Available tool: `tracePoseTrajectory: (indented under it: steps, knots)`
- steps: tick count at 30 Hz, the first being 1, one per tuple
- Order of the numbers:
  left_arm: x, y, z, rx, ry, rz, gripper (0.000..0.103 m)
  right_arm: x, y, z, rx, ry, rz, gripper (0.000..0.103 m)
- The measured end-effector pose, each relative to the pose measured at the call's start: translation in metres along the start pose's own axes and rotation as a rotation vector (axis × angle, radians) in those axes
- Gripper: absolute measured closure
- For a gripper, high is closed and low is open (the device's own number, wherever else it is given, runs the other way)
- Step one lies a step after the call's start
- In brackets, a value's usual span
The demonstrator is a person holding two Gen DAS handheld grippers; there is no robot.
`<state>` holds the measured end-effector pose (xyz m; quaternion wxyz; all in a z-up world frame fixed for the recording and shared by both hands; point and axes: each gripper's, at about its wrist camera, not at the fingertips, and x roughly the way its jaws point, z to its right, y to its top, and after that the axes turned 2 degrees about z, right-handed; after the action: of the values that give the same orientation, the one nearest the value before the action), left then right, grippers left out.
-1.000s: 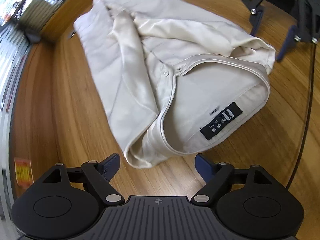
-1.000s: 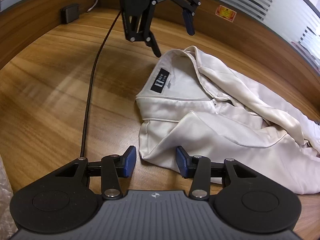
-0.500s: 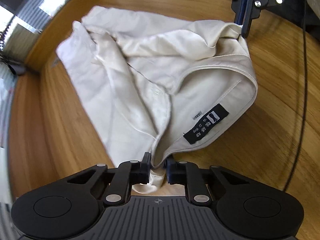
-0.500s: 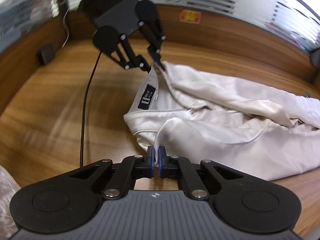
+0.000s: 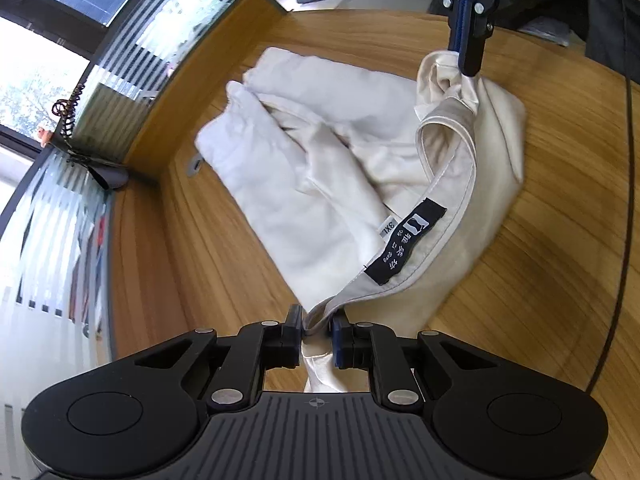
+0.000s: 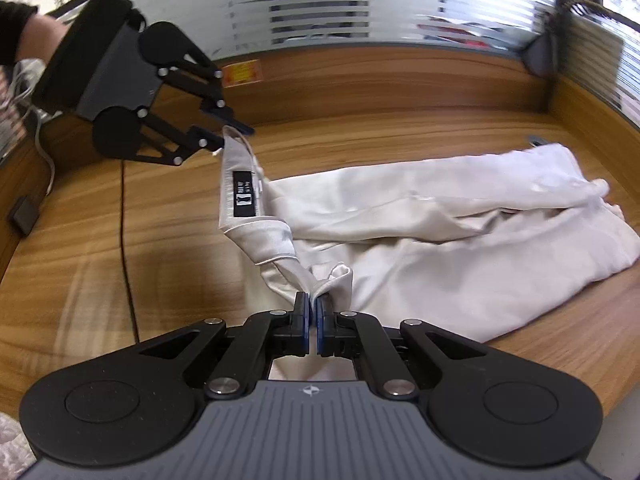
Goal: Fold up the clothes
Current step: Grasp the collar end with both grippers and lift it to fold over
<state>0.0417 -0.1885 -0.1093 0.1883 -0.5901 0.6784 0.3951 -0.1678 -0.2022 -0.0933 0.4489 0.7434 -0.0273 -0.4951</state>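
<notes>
Both grippers, open a second ago, have closed on the collar and raised it off the table.

Left wrist view: left gripper (image 5: 316, 326) pinches the cream shirt (image 5: 320, 184) by its collar near the black label (image 5: 406, 242); right gripper (image 5: 468, 60) clamps the far collar end. Right wrist view: right gripper (image 6: 313, 314) nips a collar fold, shirt (image 6: 460, 240) trailing across the wooden table (image 6: 100, 264).

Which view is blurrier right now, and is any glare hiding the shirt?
Left wrist: the shirt is smeared at its far folds, yet the black label stays readable; windows blown out, no glare on fabric. Right wrist: frosted glass streaks, shirt evenly lit; fisheye bends the table.
</notes>
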Motion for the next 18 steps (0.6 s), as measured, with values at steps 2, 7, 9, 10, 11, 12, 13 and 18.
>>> tracePoseTrajectory:
  steps: [2, 7, 9, 10, 11, 12, 13, 18]
  knots:
    - [0.008, 0.011, -0.01, 0.0, 0.012, 0.001, 0.087, 0.0, 0.003, 0.017, 0.016, -0.005, 0.004, 0.1]
    - [0.038, 0.041, -0.035, 0.009, 0.03, 0.009, 0.087, 0.002, 0.009, 0.064, 0.05, -0.02, 0.01, 0.1]
    - [0.049, 0.052, -0.047, 0.011, 0.034, 0.014, 0.087, 0.002, 0.012, 0.084, 0.062, -0.024, 0.015, 0.1]
    - [0.055, 0.058, -0.054, 0.012, 0.039, 0.017, 0.087, 0.002, 0.014, 0.095, 0.069, -0.024, 0.018, 0.1]
    - [0.061, 0.064, -0.061, 0.012, 0.043, 0.02, 0.087, 0.003, 0.016, 0.107, 0.076, -0.024, 0.02, 0.1]
    - [0.068, 0.071, -0.069, 0.009, 0.045, 0.023, 0.087, 0.004, 0.018, 0.119, 0.084, -0.023, 0.022, 0.1]
    - [0.075, 0.078, -0.077, 0.006, 0.046, 0.025, 0.087, 0.004, 0.019, 0.131, 0.092, -0.021, 0.024, 0.1]
    - [0.115, 0.114, -0.112, 0.02, 0.046, 0.039, 0.087, 0.007, 0.027, 0.194, 0.135, -0.024, 0.031, 0.1]
